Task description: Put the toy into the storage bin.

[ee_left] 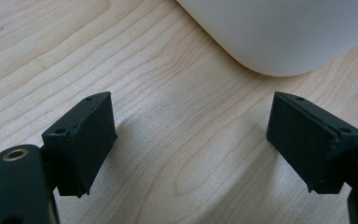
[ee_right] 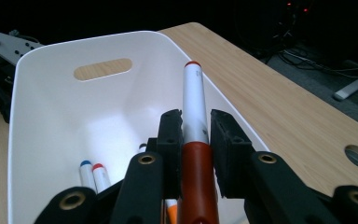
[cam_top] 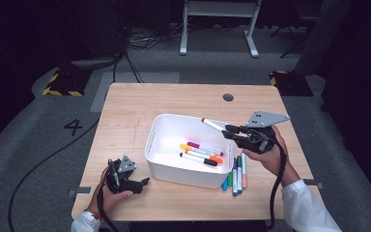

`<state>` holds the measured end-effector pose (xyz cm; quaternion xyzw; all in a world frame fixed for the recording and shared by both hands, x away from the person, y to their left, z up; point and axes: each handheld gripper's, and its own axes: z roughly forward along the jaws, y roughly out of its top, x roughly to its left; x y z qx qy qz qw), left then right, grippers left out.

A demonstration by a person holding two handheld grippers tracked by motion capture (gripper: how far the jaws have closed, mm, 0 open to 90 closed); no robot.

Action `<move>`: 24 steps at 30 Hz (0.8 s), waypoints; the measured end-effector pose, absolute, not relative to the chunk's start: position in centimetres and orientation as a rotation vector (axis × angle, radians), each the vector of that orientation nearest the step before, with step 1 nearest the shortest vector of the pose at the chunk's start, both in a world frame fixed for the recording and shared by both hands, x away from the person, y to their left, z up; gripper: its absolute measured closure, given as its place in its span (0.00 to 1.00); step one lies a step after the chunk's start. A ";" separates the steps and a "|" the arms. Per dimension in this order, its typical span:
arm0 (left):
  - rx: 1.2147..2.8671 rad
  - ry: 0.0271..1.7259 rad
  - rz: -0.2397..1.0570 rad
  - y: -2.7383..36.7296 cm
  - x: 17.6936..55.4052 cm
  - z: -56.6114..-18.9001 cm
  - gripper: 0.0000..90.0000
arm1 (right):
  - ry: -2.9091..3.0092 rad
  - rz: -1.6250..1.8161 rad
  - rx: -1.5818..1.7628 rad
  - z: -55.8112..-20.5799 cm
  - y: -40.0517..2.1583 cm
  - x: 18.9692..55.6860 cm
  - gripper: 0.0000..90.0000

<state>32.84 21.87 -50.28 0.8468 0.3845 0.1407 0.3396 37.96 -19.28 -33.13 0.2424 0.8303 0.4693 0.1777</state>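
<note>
My right gripper [cam_top: 229,131] hangs over the right rim of a white bin [cam_top: 150,140], shut on a white marker with a dark red barrel [cam_top: 213,124]. In the right gripper view the marker [ee_right: 194,102] stands up between the two pads of that gripper [ee_right: 196,128], above the bin's inside wall [ee_right: 51,116]. Several markers [cam_top: 200,153] lie in the bin. Several more [cam_top: 236,176] lie on the table by its right front corner. My left gripper [cam_top: 142,182] rests open on the wood, left of the bin's front corner [ee_left: 279,32], with nothing between its jaws [ee_left: 191,140].
A round hole [cam_top: 228,97] sits in the tabletop at the back right. Bare wood [cam_top: 125,111] stretches left of and behind the bin. A cable [cam_top: 275,193] trails from the right gripper along the forearm. White stand legs [cam_top: 251,43] stand on the floor beyond the table.
</note>
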 end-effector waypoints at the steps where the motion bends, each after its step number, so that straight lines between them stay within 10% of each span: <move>1: 2.204 1.001 0.366 21.9 32.8 -50.3 0.17 | 2.360 1.320 0.667 -33.2 -18.8 38.1 0.83; 24: 2.204 1.000 0.366 21.9 32.8 -50.3 0.17 | 2.660 1.168 0.419 -36.3 -12.0 38.3 0.83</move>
